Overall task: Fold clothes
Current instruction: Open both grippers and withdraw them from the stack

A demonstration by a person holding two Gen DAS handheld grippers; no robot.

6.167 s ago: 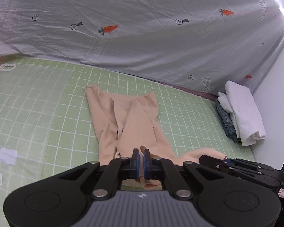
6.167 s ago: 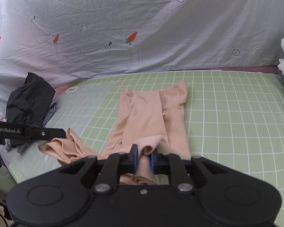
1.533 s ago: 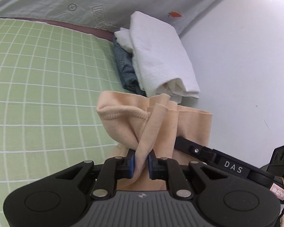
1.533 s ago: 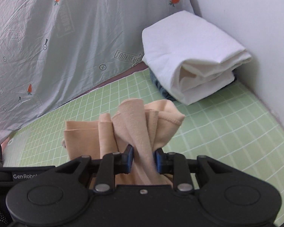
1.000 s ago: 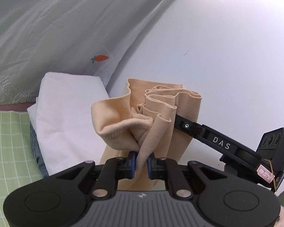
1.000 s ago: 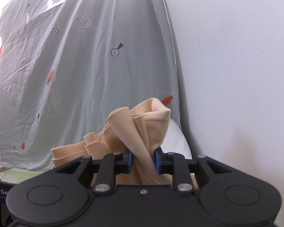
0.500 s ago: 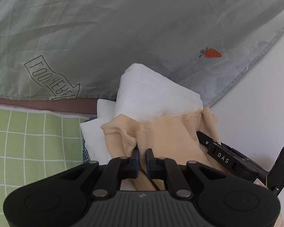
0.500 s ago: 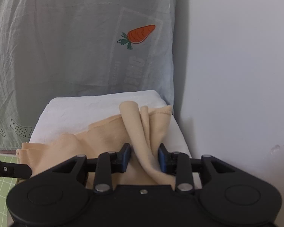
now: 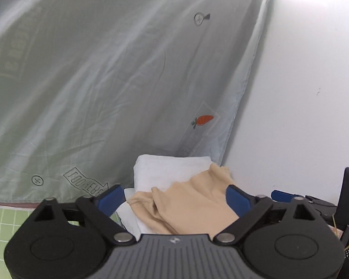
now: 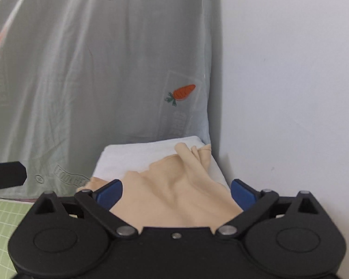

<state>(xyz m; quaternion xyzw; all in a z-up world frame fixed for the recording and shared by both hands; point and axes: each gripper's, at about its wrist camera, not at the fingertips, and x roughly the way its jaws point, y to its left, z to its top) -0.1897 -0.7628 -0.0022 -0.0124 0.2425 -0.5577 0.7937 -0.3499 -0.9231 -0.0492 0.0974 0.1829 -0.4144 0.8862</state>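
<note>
The folded beige garment (image 9: 188,207) (image 10: 174,186) lies on top of the white folded cloth (image 9: 165,169) (image 10: 142,155) of the stack in the corner. My left gripper (image 9: 174,197) has its jaws opening wide; the beige cloth lies between the blue pads (image 9: 110,197) without being pressed. My right gripper (image 10: 175,191) is opening too, its blue pads (image 10: 242,194) standing well apart on either side of the garment, free of it. The right gripper's tip (image 9: 281,195) shows at the right edge of the left wrist view.
A grey sheet (image 9: 104,81) printed with carrots hangs behind the stack, and a white wall (image 10: 290,81) closes the right side. The green grid mat (image 9: 2,218) shows at the lower left. The left gripper's black side (image 10: 4,176) juts in at the left of the right wrist view.
Both grippers have let go of the beige garment and spread wide. The garment now rests flat on the white stack, and both views have pulled back slightly.
</note>
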